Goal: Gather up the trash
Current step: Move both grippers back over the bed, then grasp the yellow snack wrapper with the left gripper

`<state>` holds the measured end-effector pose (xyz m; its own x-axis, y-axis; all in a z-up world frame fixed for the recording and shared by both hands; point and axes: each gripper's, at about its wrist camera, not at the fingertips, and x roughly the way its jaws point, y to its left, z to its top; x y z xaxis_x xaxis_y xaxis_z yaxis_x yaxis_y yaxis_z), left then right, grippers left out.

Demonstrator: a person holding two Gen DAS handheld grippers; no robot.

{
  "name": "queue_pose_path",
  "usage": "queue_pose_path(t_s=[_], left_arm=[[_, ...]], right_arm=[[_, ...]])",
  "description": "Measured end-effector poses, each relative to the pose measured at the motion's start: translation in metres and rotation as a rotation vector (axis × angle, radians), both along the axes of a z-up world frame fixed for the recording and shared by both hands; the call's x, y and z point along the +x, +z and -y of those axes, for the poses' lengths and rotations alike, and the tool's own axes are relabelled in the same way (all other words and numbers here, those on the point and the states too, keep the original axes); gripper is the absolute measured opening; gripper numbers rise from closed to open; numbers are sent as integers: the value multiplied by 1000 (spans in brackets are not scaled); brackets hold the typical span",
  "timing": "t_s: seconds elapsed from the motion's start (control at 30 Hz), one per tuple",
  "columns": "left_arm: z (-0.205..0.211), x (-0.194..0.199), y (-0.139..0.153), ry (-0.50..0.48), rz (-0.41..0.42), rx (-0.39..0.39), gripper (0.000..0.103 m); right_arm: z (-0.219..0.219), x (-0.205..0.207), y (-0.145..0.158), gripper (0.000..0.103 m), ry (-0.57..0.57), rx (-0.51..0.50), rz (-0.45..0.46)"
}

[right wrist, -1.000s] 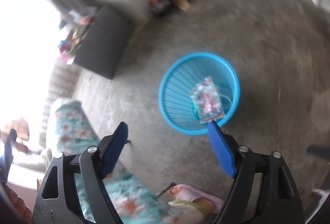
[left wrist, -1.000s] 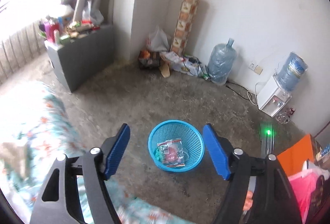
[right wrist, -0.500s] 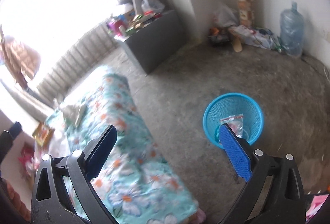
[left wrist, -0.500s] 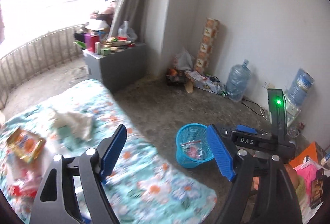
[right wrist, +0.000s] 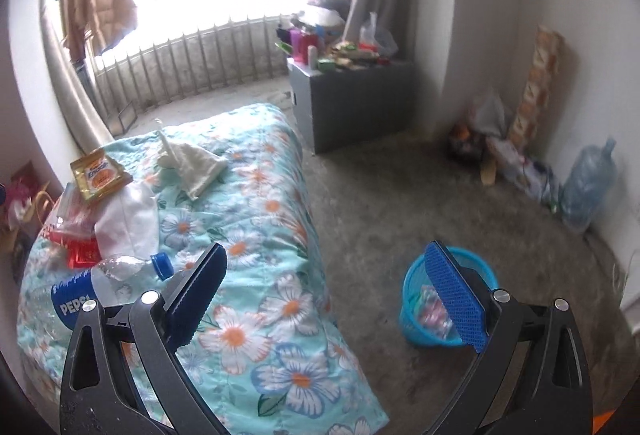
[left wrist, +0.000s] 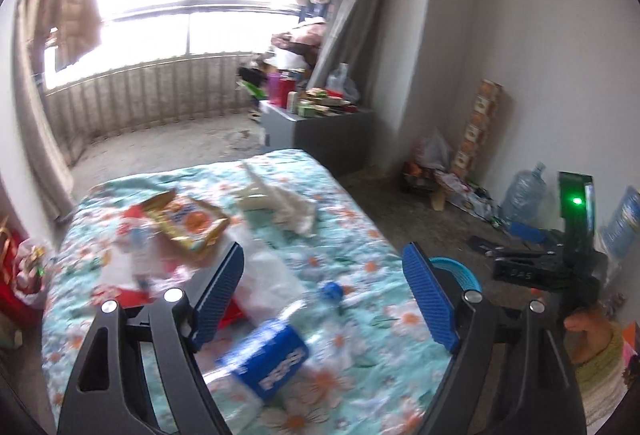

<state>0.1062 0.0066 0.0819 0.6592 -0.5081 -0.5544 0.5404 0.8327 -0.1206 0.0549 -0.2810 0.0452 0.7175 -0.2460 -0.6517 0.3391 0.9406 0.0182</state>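
Both views had swung away from the blue basket and up onto the bed since the earlier frames; both sets of jaws had just been opening, with nothing between them.

Left wrist view: left gripper (left wrist: 322,295) released, fingers spread wide and empty. Bed (left wrist: 360,235) with floral cover filled the centre. Plastic bottle (left wrist: 276,347), blue label and blue cap, lay on the cover at 6 o'clock, directly beneath the gap between the fingers, not touched. Yellow packet (left wrist: 188,223) at 10 o'clock; white cloth (left wrist: 284,207) at 12 o'clock. Basket rim (left wrist: 456,269) just showed behind the right-hand finger at 3 o'clock. The other tool, held by a hand (left wrist: 586,327), sat at 4 o'clock.

Right wrist view: right gripper (right wrist: 330,293) released, fingers at full spread, empty. Bottle (right wrist: 104,283) at 9 o'clock beside the left-hand finger; packet (right wrist: 98,175) at 10 o'clock. Basket (right wrist: 424,323) on the floor at 4 o'clock, a wrapper already inside.

Judgement: one drop appeared done; the bed litter was next, the bottle nearest the left gripper.
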Motion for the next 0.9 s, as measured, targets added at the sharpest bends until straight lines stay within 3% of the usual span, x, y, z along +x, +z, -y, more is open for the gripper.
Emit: queue_pose_path(t_s=[0.07, 0.2, 0.33, 0.47, 0.63, 0.9], left_arm=[[-25, 2, -3, 62, -9, -17, 81], [-70, 9, -13, 162, -66, -73, 81], [-93, 16, -23, 180, -138, -140, 81], [-88, 24, -31, 147, -174, -165, 81], [-69, 35, -36, 65, -180, -185, 81], [-52, 65, -47, 38, -181, -156, 62]], right_arm=[[-5, 2, 2, 95, 34, 16, 28], [-5, 13, -4, 95, 120, 203, 56], [-12, 34, -17, 95, 194, 392, 35], [-18, 55, -30, 93, 242, 538, -1], [-21, 65, -39, 81, 243, 607, -39], [-16, 73, -52, 70, 242, 657, -81]])
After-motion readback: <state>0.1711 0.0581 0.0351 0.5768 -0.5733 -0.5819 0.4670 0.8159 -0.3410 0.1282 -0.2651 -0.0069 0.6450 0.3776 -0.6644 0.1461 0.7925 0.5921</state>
